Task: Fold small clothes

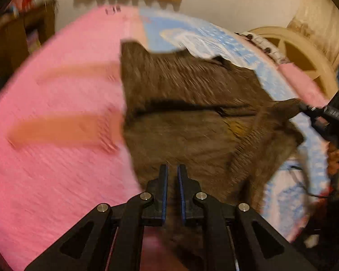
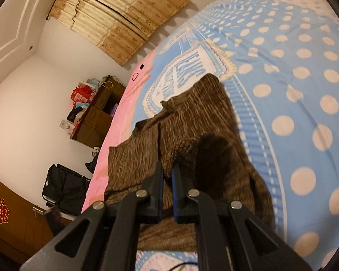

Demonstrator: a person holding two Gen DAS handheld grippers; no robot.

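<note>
A brown knitted sweater (image 2: 192, 122) lies spread across the bed (image 2: 305, 90), mostly on the blue polka-dot part of the cover, with one edge reaching over the pink sheet (image 1: 56, 113) alongside. It looks like a thick, loose knit: soft, floppy, nothing stiff in it, and probably light enough to lift by a corner, though it will likely sag and stretch wherever it hangs free. The ribbing and the coarse weave should give the pads good friction, so I doubt it slips, but the open stitches could snag on a fingertip. The right gripper (image 2: 166, 169) has its jaws drawn narrow, and a fold of the sleeve or side edge (image 2: 180, 149) rises between them, pinched and pulled up off the cover; the left wrist view shows that same lifted flap running out to it at the far right. The left gripper (image 1: 173, 171) hovers low over the near edge of the sweater with its jaws nearly together; that view is blurred, and I see only a slim gap between the pads with no cloth in it, so it seems to hold nothing. For a clean fold I would take the sweater at the hem corners or the shoulder seam, where the knit is doubled and firmer, not in the slack middle.
</note>
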